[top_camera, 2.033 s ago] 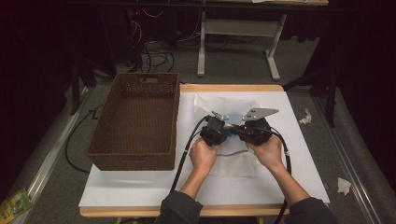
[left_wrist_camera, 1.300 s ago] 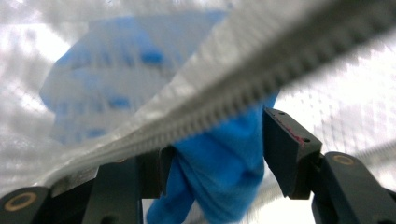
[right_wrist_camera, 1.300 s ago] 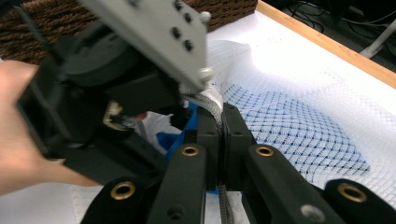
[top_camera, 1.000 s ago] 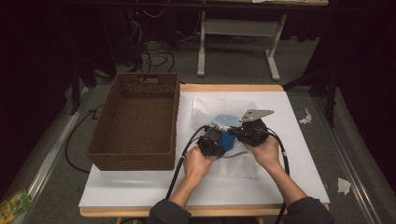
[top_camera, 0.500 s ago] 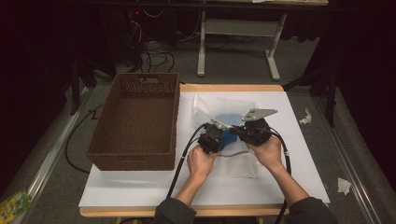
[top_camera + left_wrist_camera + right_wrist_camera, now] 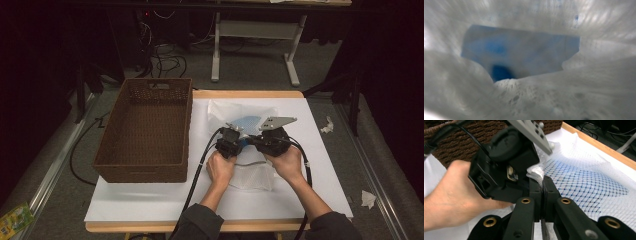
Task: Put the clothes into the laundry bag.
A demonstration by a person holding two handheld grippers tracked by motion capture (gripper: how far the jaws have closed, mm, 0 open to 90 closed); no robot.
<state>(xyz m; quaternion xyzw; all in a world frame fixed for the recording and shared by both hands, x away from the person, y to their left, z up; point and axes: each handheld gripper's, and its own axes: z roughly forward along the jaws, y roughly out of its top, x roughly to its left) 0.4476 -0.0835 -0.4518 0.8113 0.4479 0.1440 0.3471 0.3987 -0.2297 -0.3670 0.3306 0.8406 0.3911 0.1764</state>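
Pinching the white mesh bag's (image 6: 584,182) edge, my right gripper (image 6: 543,185) is clamped tight. My left gripper (image 6: 230,142) sits just beside it; I can't tell its jaws. The bag lies beside the basket (image 6: 145,130).

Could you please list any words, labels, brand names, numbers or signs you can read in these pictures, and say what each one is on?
None can be read.
The green and yellow packet on the floor at the lower left of the high view has print, but it is too small and blurred to make out.
The white mesh bag, the blue item inside it, the wicker basket and both grippers carry no visible lettering.
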